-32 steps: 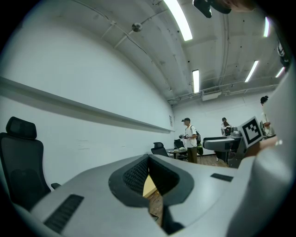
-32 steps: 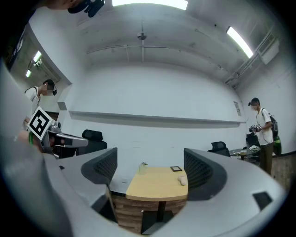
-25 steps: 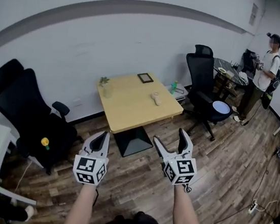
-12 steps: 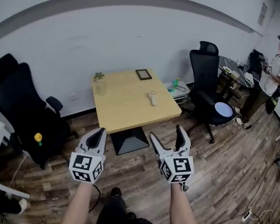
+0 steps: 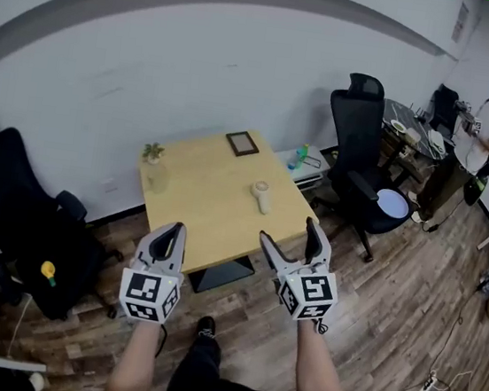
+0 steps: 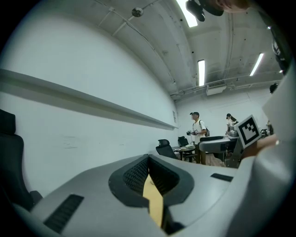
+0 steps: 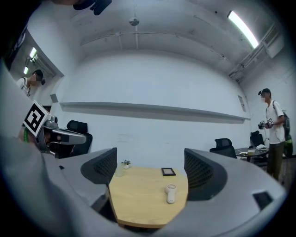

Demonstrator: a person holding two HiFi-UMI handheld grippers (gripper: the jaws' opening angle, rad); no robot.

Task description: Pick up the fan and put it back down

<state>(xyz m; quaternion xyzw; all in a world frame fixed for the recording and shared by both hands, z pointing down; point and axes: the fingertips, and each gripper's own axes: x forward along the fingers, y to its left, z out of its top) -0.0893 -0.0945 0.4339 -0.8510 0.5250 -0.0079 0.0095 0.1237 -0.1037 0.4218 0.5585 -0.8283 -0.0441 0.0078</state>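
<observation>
Lying untouched on the table (image 5: 190, 219) at mid-frame, the fan (image 5: 262, 196) is not yet picked up: both tools hang well short at lower centre, left gripper (image 5: 168, 237) with jaws together, right gripper (image 5: 290, 233) with jaws spread, empty

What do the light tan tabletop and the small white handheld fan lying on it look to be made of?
Light tan tabletop: wood or wood-look laminate, matte finish; even pale colour, no glare. Small white handheld fan: probably moulded plastic, smooth off-white, rounded head and handle; too small here to be sure.
</observation>
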